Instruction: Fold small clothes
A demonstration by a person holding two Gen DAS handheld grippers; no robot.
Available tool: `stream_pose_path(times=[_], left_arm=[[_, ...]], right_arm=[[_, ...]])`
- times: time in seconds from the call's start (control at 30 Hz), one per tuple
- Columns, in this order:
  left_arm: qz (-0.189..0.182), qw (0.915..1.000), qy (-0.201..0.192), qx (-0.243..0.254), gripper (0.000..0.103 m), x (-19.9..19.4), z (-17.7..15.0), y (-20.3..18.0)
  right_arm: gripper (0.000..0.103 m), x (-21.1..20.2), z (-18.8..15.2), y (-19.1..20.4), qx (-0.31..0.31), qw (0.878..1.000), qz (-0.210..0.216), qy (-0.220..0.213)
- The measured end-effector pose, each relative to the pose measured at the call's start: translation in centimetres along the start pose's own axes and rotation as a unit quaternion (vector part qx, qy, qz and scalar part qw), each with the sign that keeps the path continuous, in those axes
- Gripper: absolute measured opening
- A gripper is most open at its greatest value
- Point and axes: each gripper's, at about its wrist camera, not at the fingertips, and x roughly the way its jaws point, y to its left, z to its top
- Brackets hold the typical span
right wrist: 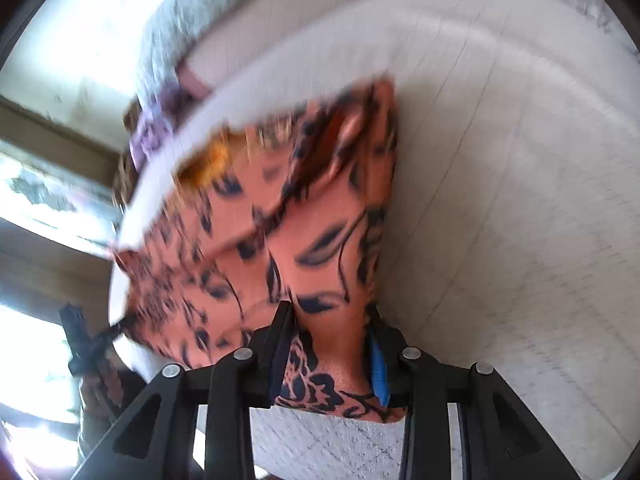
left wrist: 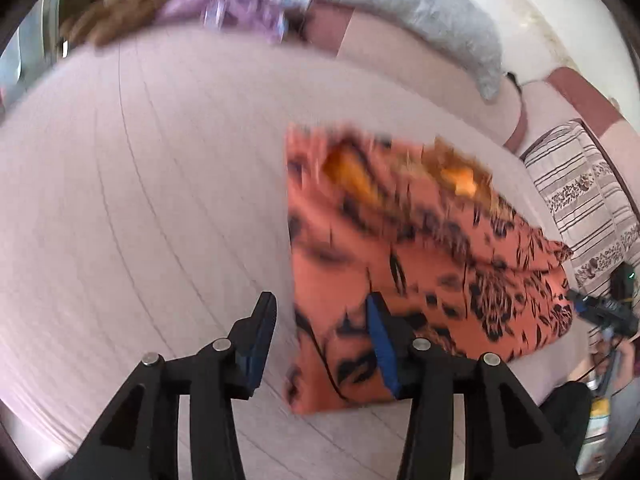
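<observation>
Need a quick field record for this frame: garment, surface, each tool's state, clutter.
garment: orange black-print cloth, partly folded, lying on the bed
surface: pale striped sheet
left tool: open, over the cloth's near left edge, nothing held
right tool: fabric bunched between the fingers; grip not certain
far edge of bed: grey fuzzy blanket, purple cloth
image: motion-blurred

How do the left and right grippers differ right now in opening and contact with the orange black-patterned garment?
The left gripper stands wide open with nothing between its fingers; the right gripper has the orange black-patterned garment bunched between its fingers, though they stand apart and blur hides whether they pinch it. The left sits at the garment's near corner over the pale striped bed cover; the right is buried in the fabric's edge. Both are black with blue pads.
</observation>
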Motion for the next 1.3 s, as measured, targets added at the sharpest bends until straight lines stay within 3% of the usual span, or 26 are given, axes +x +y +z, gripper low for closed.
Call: stream_pose_path(times=[0.1, 0.13, 0.23, 0.27, 0.37, 0.47, 0.53, 0.57, 0.6, 0.63, 0.7, 0.8, 0.9, 1.03, 1.07, 1.2, 1.3], left_arm=[[-0.002, 0.9991, 0.011, 0.041, 0.047, -0.1, 1.9, -0.8], [-0.005, 0.9984, 0.019, 0.054, 0.047, 0.3, 2.4, -1.2], [0.023, 0.9914, 0.052, 0.118, 0.047, 2.6, 4.2, -3.1], [0.022, 0.9880, 0.067, 0.137, 0.047, 3.5, 4.7, -3.7], [0.023, 0.9812, 0.085, 0.172, 0.047, 5.3, 6.4, -4.7], [0.012, 0.9850, 0.086, 0.149, 0.030, 6.9, 8.8, -4.2], [0.010, 0.9931, 0.062, 0.099, 0.028, 7.5, 10.7, -3.1], [0.013, 0.9979, 0.040, 0.049, 0.028, 7.7, 11.8, -1.9], [0.009, 0.9996, 0.027, 0.007, 0.028, 7.8, 12.5, -1.0], [0.005, 0.9995, 0.013, -0.030, 0.029, 7.8, 12.7, -0.2], [0.000, 0.9984, 0.004, -0.056, 0.030, 7.8, 12.7, 0.4], [-0.006, 0.9995, -0.006, -0.030, 0.036, 6.6, 11.6, 0.0], [0.003, 0.9997, -0.016, 0.019, 0.042, 5.4, 10.4, -0.4], [-0.007, 0.9985, 0.006, 0.053, 0.042, 5.4, 10.2, -0.8], [-0.011, 0.9980, 0.012, 0.061, 0.042, 5.7, 10.2, -1.0], [-0.014, 0.9972, 0.035, 0.065, 0.042, 7.7, 10.5, -1.2], [-0.013, 0.9974, 0.045, 0.054, 0.042, 9.6, 10.9, -1.1]], right_arm=[[0.039, -2.2, 1.1, 0.6, -0.002, 0.999, -0.001, -0.034], [0.039, -1.9, 1.9, 1.3, -0.012, 1.000, 0.007, -0.018], [0.039, -0.4, 3.3, 3.2, -0.078, 0.995, -0.053, 0.033], [0.039, 0.4, 3.8, 4.0, -0.096, 0.993, -0.055, 0.051], [0.039, 2.0, 4.5, 5.3, -0.137, 0.984, -0.011, 0.116], [0.039, 4.2, 5.8, 5.5, -0.153, 0.976, -0.003, 0.155], [0.039, 4.9, 7.9, 4.9, -0.129, 0.983, -0.009, 0.127], [0.039, 4.6, 9.2, 4.1, -0.101, 0.990, 0.006, 0.098], [0.045, 4.5, 10.1, 3.4, -0.071, 0.995, 0.014, 0.068], [0.059, 4.1, 10.9, 2.4, -0.034, 0.999, 0.016, 0.037], [0.062, 3.5, 11.6, 0.7, 0.020, 0.999, 0.045, -0.003], [0.064, 2.0, 10.4, 0.2, 0.028, 0.997, 0.069, -0.026], [0.064, -0.9, 8.6, 0.2, -0.008, 0.996, 0.052, -0.065], [0.065, -4.4, 9.0, -0.4, -0.025, 0.993, 0.015, -0.116], [0.066, -4.8, 9.0, -0.4, -0.036, 0.992, 0.002, -0.117], [0.066, -1.4, 9.0, 0.6, -0.113, 0.991, -0.055, -0.049], [0.064, 0.1, 9.9, 0.6, -0.133, 0.987, -0.071, -0.056]])
